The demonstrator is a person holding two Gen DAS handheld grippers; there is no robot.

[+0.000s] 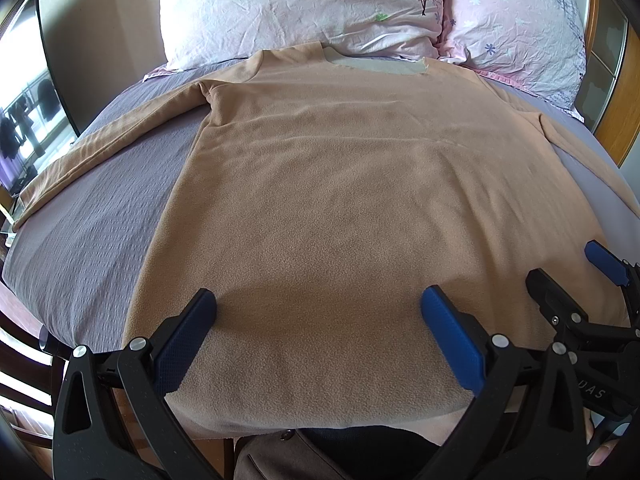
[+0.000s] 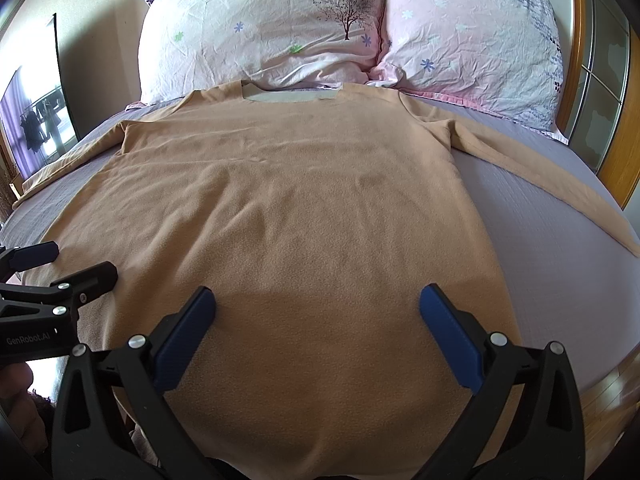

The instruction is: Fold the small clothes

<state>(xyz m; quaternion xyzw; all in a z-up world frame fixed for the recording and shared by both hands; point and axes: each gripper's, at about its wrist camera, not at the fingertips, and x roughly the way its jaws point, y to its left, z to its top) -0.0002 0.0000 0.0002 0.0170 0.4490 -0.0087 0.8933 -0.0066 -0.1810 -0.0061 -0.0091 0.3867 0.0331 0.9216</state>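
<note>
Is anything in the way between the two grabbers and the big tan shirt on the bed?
No, nothing visible is in the way. The tan shirt lies spread flat on the bed, and the left gripper and right gripper both hang open right over its bottom part. The pillows sit beyond the collar, out of the way.

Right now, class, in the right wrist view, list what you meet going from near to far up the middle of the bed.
Right tool → tan long-sleeved top → its grey neckline → floral pillows.

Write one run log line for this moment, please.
shirt: flat on bed, unfolded | left gripper: open, empty | right gripper: open, empty
</note>
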